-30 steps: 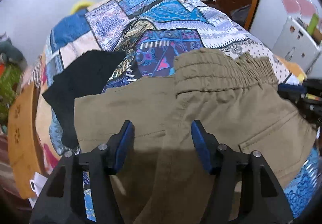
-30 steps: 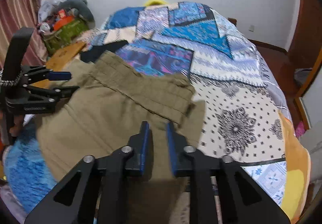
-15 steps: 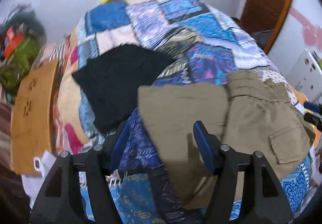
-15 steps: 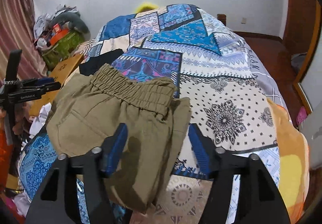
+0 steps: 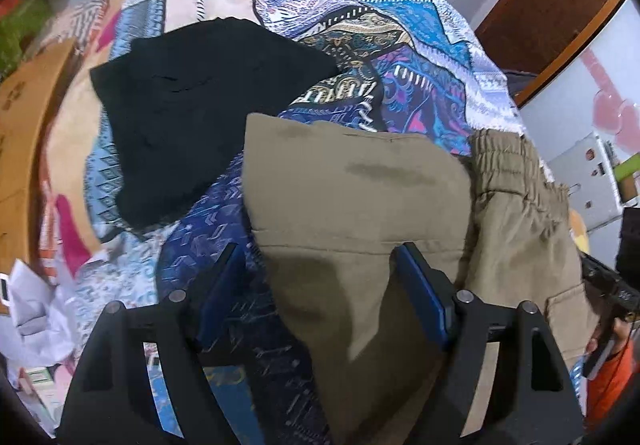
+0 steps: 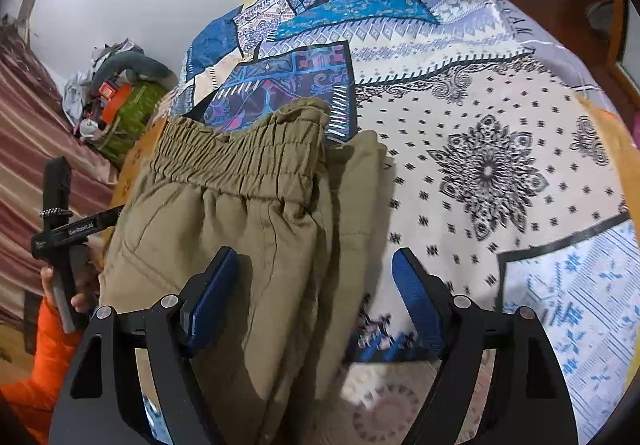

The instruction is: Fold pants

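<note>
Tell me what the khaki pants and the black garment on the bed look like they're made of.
The khaki pants: probably a matte woven cotton or cotton blend, given the crisp seams and gathered elastic waistband. The black garment: soft, dull fabric, possibly knit; too dark to tell the weave.

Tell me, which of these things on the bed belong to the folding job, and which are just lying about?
Part of the job:
- khaki pants, folded over on the bed
- left gripper and right gripper, both open above them

Just lying about:
- black garment
- patchwork bedspread
- cardboard box
</note>
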Demonstrator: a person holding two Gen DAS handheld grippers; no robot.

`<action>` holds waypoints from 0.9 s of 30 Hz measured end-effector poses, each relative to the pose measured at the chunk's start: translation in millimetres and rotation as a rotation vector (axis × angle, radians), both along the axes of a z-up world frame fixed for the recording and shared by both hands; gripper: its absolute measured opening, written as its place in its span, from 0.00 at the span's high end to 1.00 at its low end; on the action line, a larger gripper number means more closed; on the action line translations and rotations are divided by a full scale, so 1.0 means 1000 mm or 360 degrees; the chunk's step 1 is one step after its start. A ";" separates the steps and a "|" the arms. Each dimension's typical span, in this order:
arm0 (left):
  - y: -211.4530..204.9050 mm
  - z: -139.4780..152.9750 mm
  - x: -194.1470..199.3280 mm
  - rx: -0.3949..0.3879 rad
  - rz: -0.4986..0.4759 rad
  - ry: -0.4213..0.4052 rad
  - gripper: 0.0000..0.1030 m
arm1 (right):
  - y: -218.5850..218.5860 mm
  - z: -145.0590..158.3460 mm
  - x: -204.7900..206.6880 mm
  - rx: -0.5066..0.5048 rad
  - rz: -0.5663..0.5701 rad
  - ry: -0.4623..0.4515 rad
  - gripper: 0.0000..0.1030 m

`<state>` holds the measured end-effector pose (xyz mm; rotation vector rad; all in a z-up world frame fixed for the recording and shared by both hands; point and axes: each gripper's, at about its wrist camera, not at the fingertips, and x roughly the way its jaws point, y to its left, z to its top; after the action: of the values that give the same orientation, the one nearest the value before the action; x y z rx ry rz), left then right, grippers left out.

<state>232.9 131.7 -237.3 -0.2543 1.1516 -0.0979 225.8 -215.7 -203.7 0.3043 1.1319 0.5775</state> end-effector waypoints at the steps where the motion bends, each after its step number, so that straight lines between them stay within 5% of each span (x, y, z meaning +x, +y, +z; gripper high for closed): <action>1: 0.000 -0.001 0.002 -0.0022 -0.0002 -0.0002 0.30 | 0.002 0.000 0.002 0.0010 0.0004 -0.0006 0.30; 4: 0.000 0.001 0.003 -0.0111 0.0006 -0.0018 0.56 | 0.002 0.000 0.005 0.0017 -0.0016 -0.0008 0.42; 5: 0.000 0.003 0.004 -0.0102 0.0027 -0.0028 0.69 | 0.001 0.000 0.006 0.0021 -0.0026 -0.0013 0.54; 8: 0.000 0.010 0.005 -0.0072 0.0071 -0.0045 0.87 | -0.004 0.000 0.008 0.0076 -0.0047 -0.0002 0.69; 14: -0.003 0.041 0.002 0.0021 0.0067 -0.0181 0.91 | 0.006 0.028 0.006 0.0006 0.0001 -0.0184 0.85; 20: -0.009 0.090 -0.001 0.0217 0.0011 -0.0379 0.92 | 0.029 0.070 0.017 -0.0036 0.0114 -0.0399 0.87; 27: 0.026 0.149 0.003 0.0333 0.0115 -0.0607 0.92 | 0.066 0.120 0.046 -0.0014 0.0171 -0.0635 0.87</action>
<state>236.4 157.6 -88.7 -0.0852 0.7648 0.0377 272.1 -149.4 -83.9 0.1127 0.7675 0.6928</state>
